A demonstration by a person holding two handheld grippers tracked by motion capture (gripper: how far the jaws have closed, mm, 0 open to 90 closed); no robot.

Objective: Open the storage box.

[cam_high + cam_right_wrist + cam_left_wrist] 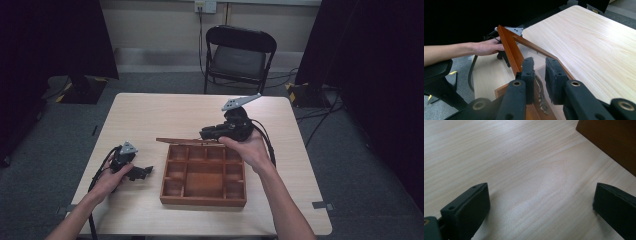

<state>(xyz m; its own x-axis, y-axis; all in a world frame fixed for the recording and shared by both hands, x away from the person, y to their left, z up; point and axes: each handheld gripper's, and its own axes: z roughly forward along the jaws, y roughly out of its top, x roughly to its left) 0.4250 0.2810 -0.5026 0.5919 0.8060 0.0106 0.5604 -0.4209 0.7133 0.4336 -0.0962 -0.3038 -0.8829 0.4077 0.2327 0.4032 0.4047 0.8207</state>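
Lid (187, 140) of the box (204, 175), half raised over the back edge, is pinched by the right gripper (539, 75), so swing it slowly along its hinge arc while the released left gripper (145, 171) rests on the worktop (150, 115) beside.

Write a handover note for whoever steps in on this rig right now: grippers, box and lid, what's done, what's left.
Right gripper: jaws nearly shut on the front edge of the glass-paned lid, at its metal clasp, holding it raised.
Left gripper: open, holding nothing, resting on the table left of the wooden box.
Box: sits mid-table, divided into compartments that look empty.
Done: lid gripped and lifted off the box's top, so the compartments are exposed.
Left: likely swing the lid further back or lower it shut, then let go; I can't tell which. The left gripper could brace the box meanwhile.
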